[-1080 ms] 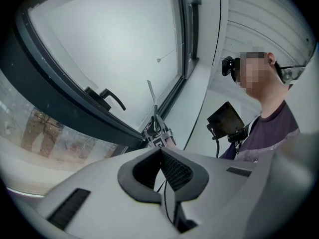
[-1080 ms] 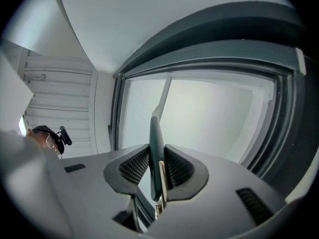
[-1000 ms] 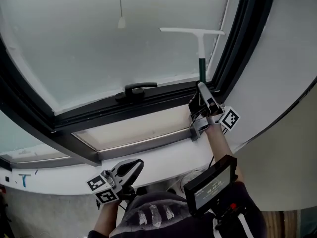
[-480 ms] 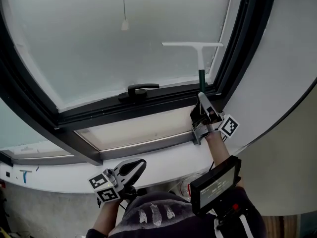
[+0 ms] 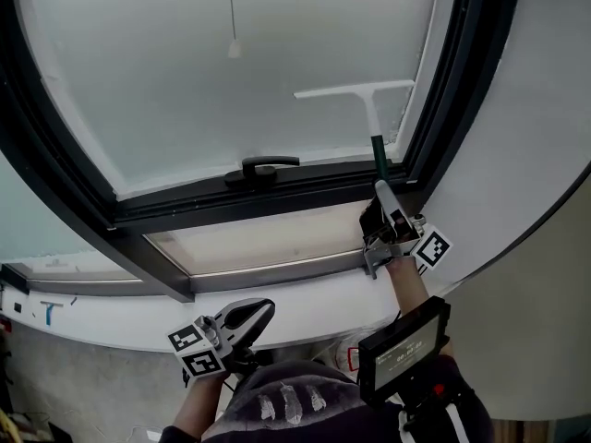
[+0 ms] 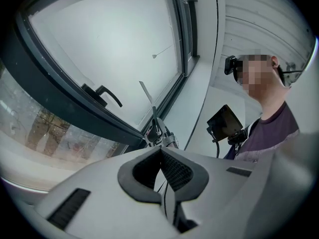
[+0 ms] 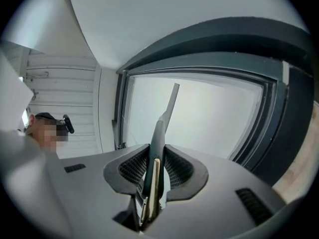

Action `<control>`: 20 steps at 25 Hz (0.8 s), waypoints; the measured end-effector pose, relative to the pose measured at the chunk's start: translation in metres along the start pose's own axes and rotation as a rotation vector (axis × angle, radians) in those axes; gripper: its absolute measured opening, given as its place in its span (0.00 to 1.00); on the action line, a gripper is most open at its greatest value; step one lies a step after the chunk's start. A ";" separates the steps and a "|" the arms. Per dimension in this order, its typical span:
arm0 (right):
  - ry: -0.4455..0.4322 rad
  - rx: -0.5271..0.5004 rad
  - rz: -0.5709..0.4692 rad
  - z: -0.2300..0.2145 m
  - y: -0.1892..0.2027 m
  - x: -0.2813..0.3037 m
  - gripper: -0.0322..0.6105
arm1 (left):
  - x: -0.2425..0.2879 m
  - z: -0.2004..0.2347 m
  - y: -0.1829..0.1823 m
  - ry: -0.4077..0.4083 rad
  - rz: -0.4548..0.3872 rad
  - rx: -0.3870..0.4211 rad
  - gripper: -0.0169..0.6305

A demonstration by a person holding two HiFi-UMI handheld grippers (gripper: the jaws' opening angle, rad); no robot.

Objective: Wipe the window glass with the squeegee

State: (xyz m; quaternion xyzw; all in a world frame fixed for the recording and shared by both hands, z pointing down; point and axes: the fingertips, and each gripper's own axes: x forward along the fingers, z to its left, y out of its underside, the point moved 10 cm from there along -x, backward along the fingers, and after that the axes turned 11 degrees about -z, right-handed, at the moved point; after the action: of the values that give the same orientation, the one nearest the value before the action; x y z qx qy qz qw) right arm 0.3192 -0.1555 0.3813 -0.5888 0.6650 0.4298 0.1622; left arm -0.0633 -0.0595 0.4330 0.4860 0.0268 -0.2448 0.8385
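- The right gripper [image 7: 155,158] has its jaws clamped on the dark green handle of the squeegee [image 5: 372,109], which rises straight out from between them.
- The white blade lies flat on the window glass [image 5: 185,81], well ahead of the jaw tips and set crosswise to them.
- The blade's right end sits close to the pane's right edge and the dark frame [image 5: 457,90], so there is little room on that side.
- Left of the blade the glass is open across most of the pane.
- The frame's bottom rail [image 5: 231,201] runs just ahead of the right jaw tips, and the squeegee handle crosses over it.
- The window handle [image 5: 263,166] sits on that rail, left of the right jaws and apart from them.
- A pull cord [image 5: 233,35] hangs up and left of the blade, well apart from it.
- The left gripper [image 6: 160,156] has its jaws closed together with nothing between them, low beneath the white sill [image 5: 305,298] and far from the glass.
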 end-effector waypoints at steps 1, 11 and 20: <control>-0.015 0.005 -0.001 0.002 0.000 0.001 0.19 | 0.000 -0.002 0.002 -0.008 -0.002 -0.002 0.04; -0.084 0.068 -0.072 0.014 0.015 -0.002 0.19 | -0.015 -0.013 0.022 -0.120 0.007 -0.035 0.03; -0.144 -0.064 -0.130 0.045 0.043 0.039 0.19 | -0.040 0.011 -0.003 -0.042 -0.038 -0.031 0.04</control>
State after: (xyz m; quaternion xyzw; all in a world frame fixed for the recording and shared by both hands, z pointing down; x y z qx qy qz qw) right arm 0.2568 -0.1487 0.3437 -0.6030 0.5982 0.4806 0.2183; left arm -0.1016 -0.0545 0.4469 0.4673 0.0223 -0.2704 0.8414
